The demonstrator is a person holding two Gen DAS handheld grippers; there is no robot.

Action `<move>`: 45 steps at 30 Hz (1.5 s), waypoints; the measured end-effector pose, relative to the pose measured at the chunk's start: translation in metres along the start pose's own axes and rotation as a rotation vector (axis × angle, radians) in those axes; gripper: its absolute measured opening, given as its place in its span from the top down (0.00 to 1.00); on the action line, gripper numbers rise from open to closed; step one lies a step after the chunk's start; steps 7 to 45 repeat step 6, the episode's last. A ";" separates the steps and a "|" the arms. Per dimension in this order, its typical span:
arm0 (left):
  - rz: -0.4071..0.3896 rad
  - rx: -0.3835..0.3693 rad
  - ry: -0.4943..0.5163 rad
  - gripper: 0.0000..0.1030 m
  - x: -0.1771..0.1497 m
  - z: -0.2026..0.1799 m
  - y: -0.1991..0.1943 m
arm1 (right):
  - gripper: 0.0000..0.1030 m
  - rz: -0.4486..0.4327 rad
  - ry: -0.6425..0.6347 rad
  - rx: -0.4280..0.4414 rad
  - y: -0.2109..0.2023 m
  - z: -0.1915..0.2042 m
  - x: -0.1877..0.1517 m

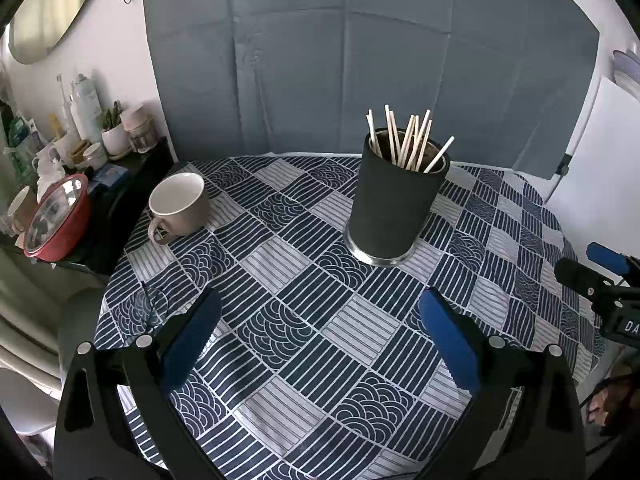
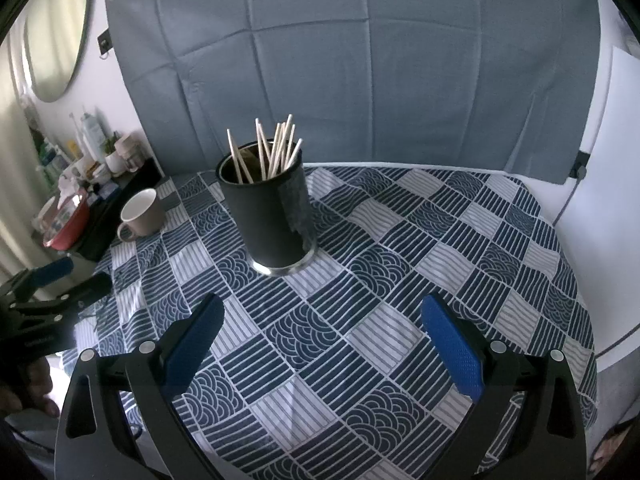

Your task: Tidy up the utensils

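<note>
A blue and white tablecloth [image 1: 304,320] is covering the table. You are holding your left gripper [image 1: 320,344] and right gripper [image 2: 324,348] wide apart above it, gripping nothing. Farther back, the chopsticks [image 1: 404,144] are standing in a black cup [image 1: 394,208]. A tan mug [image 1: 180,204] is sitting off to the left.

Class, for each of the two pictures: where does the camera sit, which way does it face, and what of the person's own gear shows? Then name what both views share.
Left wrist: sits on the left tool, facing forward over the table at the holder and mug; its two open fingers show, with the right tool at the right edge.
Right wrist: sits on the right tool, facing the holder; its open fingers show, with the left tool at the left edge.
Shared: holder, sticks, mug, table.
</note>
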State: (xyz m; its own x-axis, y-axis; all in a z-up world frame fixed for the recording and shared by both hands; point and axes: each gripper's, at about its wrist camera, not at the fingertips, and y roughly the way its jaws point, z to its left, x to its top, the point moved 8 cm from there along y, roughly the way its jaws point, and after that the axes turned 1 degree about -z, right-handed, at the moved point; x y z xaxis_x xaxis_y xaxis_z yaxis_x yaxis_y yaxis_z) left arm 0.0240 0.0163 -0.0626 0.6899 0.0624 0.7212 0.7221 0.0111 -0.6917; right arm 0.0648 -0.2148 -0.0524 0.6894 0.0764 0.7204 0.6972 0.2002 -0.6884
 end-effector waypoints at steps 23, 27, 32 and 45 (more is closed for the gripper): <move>0.004 0.002 -0.005 0.06 -0.001 0.000 0.000 | 0.08 0.002 0.002 0.001 0.001 0.000 -0.001; 0.004 0.002 -0.005 0.06 -0.001 0.000 0.000 | 0.08 0.002 0.002 0.001 0.001 0.000 -0.001; 0.004 0.002 -0.005 0.06 -0.001 0.000 0.000 | 0.08 0.002 0.002 0.001 0.001 0.000 -0.001; 0.004 0.002 -0.005 0.06 -0.001 0.000 0.000 | 0.08 0.002 0.002 0.001 0.001 0.000 -0.001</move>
